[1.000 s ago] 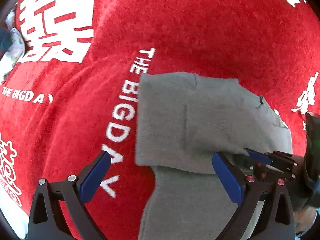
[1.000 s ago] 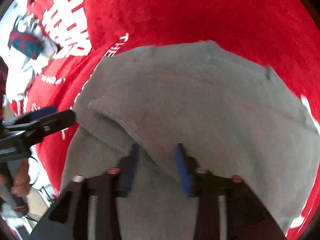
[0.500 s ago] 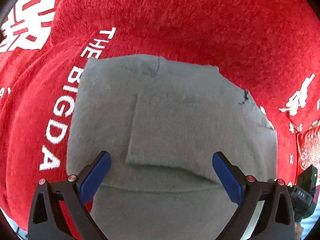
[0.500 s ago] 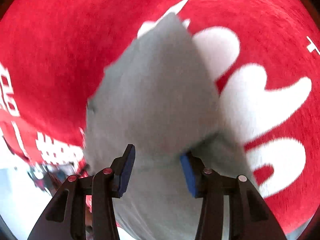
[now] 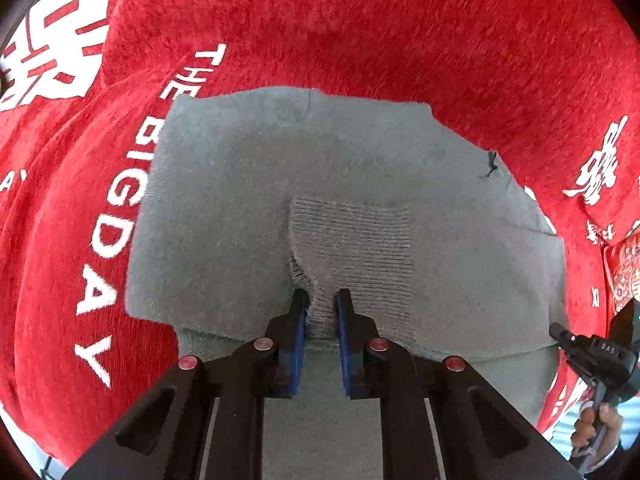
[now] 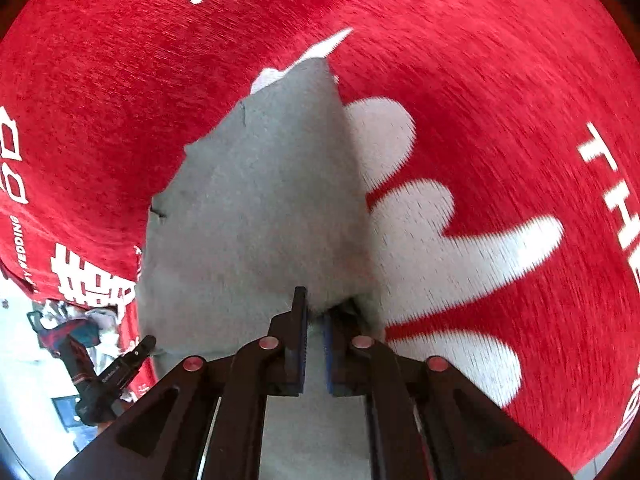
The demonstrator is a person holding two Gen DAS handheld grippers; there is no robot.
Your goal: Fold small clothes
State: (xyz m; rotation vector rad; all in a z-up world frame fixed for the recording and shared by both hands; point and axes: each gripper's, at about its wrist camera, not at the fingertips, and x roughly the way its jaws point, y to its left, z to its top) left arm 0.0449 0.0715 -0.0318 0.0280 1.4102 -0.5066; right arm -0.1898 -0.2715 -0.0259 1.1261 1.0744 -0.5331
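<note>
A small grey knit garment [image 5: 248, 200] lies partly folded on a red cloth with white lettering [image 5: 360, 32]. My left gripper [image 5: 322, 300] is shut on the ribbed grey flap [image 5: 352, 236] at the garment's near edge, fabric bunched between the blue pads. My right gripper [image 6: 314, 308] is shut on the near edge of the same garment [image 6: 248, 216], which rises as a grey fold ahead of it. The right gripper also shows at the far right of the left wrist view [image 5: 592, 352], and the left gripper at the lower left of the right wrist view [image 6: 120, 364].
The red cloth [image 6: 480, 80] covers the whole surface around the garment. Its edge drops off at the left of the right wrist view, where a colourful pile of clothes [image 6: 72, 328] lies below on a pale floor.
My left gripper went from wide open over the garment to shut on the ribbed flap. My right gripper closed from partly open onto the garment's edge.
</note>
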